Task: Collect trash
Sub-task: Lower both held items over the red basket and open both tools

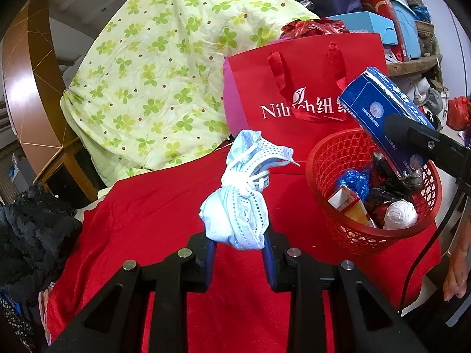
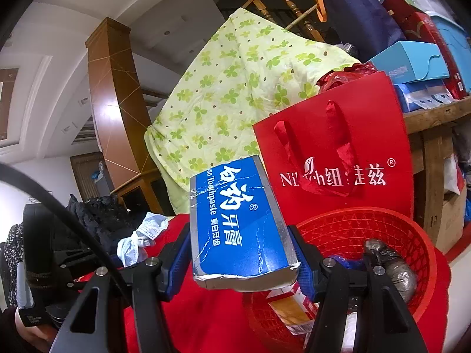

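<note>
My left gripper (image 1: 239,242) is shut on a knotted bundle of pale blue face masks (image 1: 240,200), held above the red cloth (image 1: 164,214). The same mask bundle (image 2: 138,239) shows at the left in the right wrist view. My right gripper (image 2: 240,257) is shut on a blue toothpaste box (image 2: 238,220), its pads pressing both long sides. In the left wrist view the toothpaste box (image 1: 385,114) hangs tilted over the red mesh basket (image 1: 338,214). The basket (image 2: 391,229) holds several pieces of trash, among them a white wad (image 1: 400,214) and a blue plastic scrap (image 1: 353,179).
A red paper gift bag (image 1: 306,70) stands behind the basket. A green clover-print quilt (image 1: 159,67) is piled at the back left, dark clothing (image 1: 26,229) at the left. Boxes (image 2: 412,61) crowd a wooden shelf at the right. A person's hand (image 1: 456,273) is at the right edge.
</note>
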Demonstrator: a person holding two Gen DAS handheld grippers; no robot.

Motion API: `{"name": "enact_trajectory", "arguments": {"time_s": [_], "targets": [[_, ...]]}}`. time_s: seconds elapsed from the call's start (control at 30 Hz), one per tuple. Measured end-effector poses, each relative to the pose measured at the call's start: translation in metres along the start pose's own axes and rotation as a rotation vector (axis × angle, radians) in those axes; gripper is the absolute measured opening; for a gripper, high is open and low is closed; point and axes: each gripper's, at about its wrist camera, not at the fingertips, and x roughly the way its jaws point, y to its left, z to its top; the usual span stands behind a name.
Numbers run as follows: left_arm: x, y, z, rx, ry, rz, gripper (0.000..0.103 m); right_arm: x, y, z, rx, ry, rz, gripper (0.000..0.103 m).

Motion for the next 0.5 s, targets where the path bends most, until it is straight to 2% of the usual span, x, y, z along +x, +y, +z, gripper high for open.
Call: {"name": "enact_trajectory", "arguments": {"time_s": [0.5], "targets": [[0.003,-0.016,0.007,0.024,-0.003,-0.032,0.03,-0.011,-0.005,0.001,0.022,-0.014,-0.026,0.065]]}}
